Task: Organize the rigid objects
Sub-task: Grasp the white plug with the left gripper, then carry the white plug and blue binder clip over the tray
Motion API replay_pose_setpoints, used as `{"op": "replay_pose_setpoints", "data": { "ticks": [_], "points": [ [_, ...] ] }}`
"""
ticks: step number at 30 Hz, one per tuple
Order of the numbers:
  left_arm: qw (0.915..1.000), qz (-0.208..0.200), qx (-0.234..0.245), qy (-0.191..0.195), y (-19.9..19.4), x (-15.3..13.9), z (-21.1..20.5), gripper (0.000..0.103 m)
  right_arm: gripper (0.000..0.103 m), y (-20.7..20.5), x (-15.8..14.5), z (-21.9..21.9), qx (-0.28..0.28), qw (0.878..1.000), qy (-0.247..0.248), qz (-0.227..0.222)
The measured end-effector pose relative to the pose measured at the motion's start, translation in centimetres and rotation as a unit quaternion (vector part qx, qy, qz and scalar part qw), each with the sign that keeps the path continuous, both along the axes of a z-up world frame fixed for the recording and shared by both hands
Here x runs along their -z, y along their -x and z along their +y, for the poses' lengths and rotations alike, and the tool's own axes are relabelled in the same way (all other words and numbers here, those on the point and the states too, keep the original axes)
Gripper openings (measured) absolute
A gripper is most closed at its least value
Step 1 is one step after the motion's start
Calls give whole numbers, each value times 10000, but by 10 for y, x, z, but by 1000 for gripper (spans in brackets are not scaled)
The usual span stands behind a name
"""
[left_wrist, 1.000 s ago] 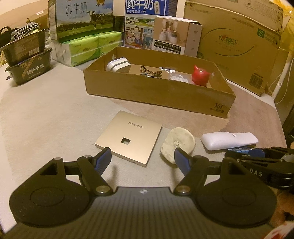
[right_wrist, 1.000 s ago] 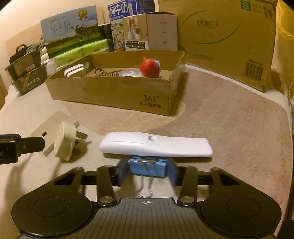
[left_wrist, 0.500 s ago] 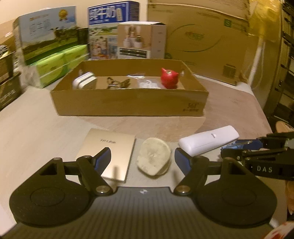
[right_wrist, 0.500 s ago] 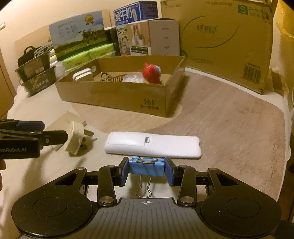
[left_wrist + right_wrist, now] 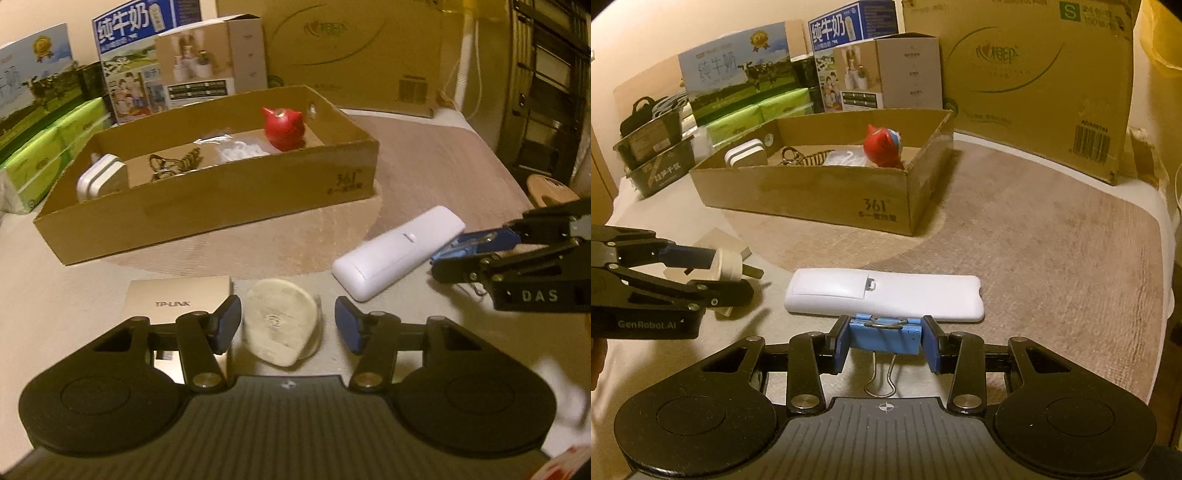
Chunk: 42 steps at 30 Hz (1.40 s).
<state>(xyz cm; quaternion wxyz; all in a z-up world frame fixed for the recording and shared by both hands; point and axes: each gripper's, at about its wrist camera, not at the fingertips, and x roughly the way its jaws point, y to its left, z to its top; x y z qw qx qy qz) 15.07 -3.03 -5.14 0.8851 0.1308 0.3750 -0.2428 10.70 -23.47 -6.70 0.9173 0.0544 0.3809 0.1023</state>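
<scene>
An off-white wall plug (image 5: 280, 325) lies on the table between the blue pads of my left gripper (image 5: 288, 328). Its jaws are closing, with a small gap still showing on the right side of the plug. In the right wrist view the left gripper (image 5: 727, 275) straddles the plug (image 5: 729, 267). My right gripper (image 5: 886, 345) is shut on a blue binder clip (image 5: 884, 338), held just behind a white remote (image 5: 886, 291). From the left wrist view the remote (image 5: 399, 254) lies to the right of the plug, with the right gripper (image 5: 443, 254) and its clip (image 5: 476, 240) beside it.
A gold TP-LINK panel (image 5: 177, 299) lies left of the plug, partly under my left finger. A shallow cardboard box (image 5: 221, 206) behind holds a red toy (image 5: 284, 129), a white charger (image 5: 99, 181) and several small items. Cartons and a big cardboard box (image 5: 1034, 74) line the back.
My left gripper rolled level and moved in over the plug, and its jaws narrowed around it. The right gripper kept still with the clip.
</scene>
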Motion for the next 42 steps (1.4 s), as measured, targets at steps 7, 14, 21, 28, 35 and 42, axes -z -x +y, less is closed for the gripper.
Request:
{"op": "replay_pose_setpoints", "data": {
  "ticks": [7, 14, 21, 28, 35, 42],
  "points": [
    [9998, 124, -84, 101, 3, 1, 3, 50, 41, -1, 0, 0, -17, 10000, -2, 19],
    [9990, 232, -304, 224, -2, 5, 8, 42, 41, 0, 1, 0, 1, 10000, 11, 16],
    [9949, 382, -859, 377, 9, 2, 8, 42, 41, 1, -3, 2, -25, 10000, 16, -11],
    [9875, 515, -1392, 533, 24, -6, 10, 42, 41, 6, -15, 3, -37, 9999, 16, -137],
    [9845, 446, -1585, 605, 37, -20, 9, 42, 41, 12, -29, 6, -96, 9995, -2, -286],
    [9827, 316, -1700, 662, 46, -36, 12, 42, 41, 17, -41, 10, -164, 9990, -21, -417]
  ]
}}
